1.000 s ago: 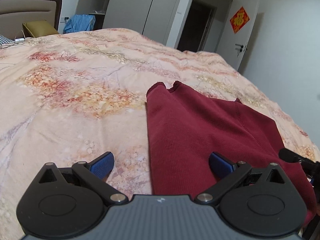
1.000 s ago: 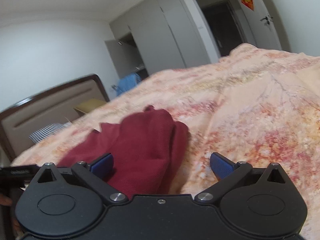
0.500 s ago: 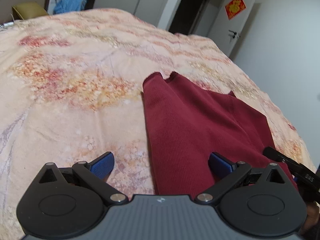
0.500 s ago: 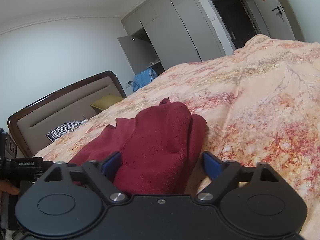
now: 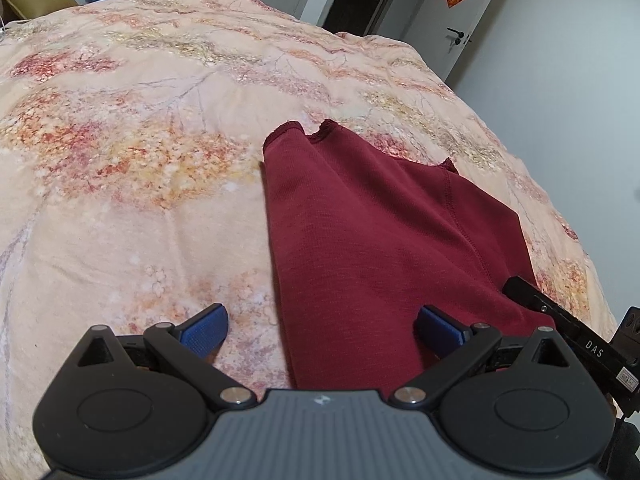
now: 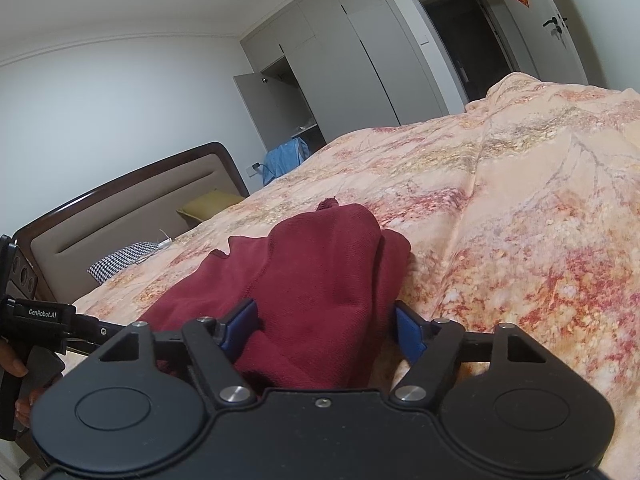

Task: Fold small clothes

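A dark red knit garment (image 5: 372, 232) lies folded lengthwise on the floral bedspread (image 5: 140, 184), its neckline at the far end. My left gripper (image 5: 322, 328) hovers open over the garment's near left edge, one pad above the bedspread and the other above the red cloth. In the right wrist view the garment (image 6: 320, 264) rises in a bunched fold. My right gripper (image 6: 324, 326) has its jaws closing around the near end of that fold, with the cloth filling the gap between them. The right gripper's black finger (image 5: 560, 316) shows at the garment's near right corner.
A padded headboard (image 6: 120, 220) with a houndstooth pillow (image 6: 120, 260) and a yellow cushion (image 6: 208, 208) lies to the left. Blue clothing (image 6: 284, 156), grey wardrobes (image 6: 340, 60) and a dark doorway (image 6: 468, 36) stand beyond the bed. A hand (image 6: 12, 364) holds the left gripper's handle.
The right gripper's jaws have narrowed around the red fold, which now bulges up between them. The left wrist view has tipped downward, so the garment sits lower and larger in it.
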A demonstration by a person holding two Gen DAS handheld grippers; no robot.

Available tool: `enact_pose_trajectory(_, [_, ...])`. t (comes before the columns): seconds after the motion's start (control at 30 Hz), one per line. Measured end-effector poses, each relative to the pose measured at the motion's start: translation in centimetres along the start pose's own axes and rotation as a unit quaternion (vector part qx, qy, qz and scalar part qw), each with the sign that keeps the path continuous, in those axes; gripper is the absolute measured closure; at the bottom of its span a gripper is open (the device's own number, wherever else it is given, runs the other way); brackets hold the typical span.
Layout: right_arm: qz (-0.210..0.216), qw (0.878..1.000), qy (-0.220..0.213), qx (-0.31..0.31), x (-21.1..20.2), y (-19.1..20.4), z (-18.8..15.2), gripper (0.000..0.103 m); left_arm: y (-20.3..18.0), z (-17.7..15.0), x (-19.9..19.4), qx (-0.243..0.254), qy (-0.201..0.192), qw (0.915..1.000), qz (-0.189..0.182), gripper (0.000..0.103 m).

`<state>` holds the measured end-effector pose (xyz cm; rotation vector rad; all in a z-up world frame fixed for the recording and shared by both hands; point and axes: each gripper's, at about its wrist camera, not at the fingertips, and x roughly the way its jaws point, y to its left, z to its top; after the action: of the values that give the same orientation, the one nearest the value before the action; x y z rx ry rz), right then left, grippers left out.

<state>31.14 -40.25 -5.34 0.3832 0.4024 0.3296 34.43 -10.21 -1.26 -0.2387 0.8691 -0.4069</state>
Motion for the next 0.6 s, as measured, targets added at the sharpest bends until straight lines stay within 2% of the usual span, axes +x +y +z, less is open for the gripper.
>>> enact_pose_trajectory(0.07, [0.001, 1.0, 0.001, 0.002, 0.0, 0.0, 0.0, 0.029, -0.2, 0.1, -0.1, 0.0, -0.002, 0.9999, -0.01, 0.014])
enact_pose_trajectory(0.17, [0.0, 1.0, 0.004, 0.001, 0.0, 0.2, 0.0, 0.033, -0.5, 0.2, -0.2, -0.005, -0.002, 0.9997, -0.024, 0.028])
enact_pose_trajectory(0.23, [-0.002, 1.0, 0.009, -0.004, 0.0, 0.6, 0.3, 0.039, -0.9, 0.2, -0.2, -0.001, -0.004, 0.9998, -0.019, 0.03])
enact_pose_trajectory(0.3, [0.005, 1.0, 0.014, -0.004, 0.0, 1.0, 0.5, 0.058, -1.2, 0.2, -0.3, 0.007, -0.007, 0.9999, -0.014, 0.035])
enact_pose_trajectory(0.33, [0.009, 1.0, 0.015, -0.005, -0.1, 1.3, 0.6, 0.062, -1.3, 0.2, -0.5, 0.007, -0.011, 0.9999, -0.012, 0.041])
enact_pose_trajectory(0.47, [-0.004, 1.0, 0.005, -0.015, -0.6, 2.6, 0.9, 0.074, -1.2, 0.1, -1.6, 0.0, -0.032, 0.9995, -0.007, 0.06])
enact_pose_trajectory(0.6, [-0.001, 1.0, -0.018, -0.018, -1.2, 4.2, 1.5, 0.08, -2.1, 0.0, -2.8, 0.028, -0.05, 0.9984, 0.004, 0.067])
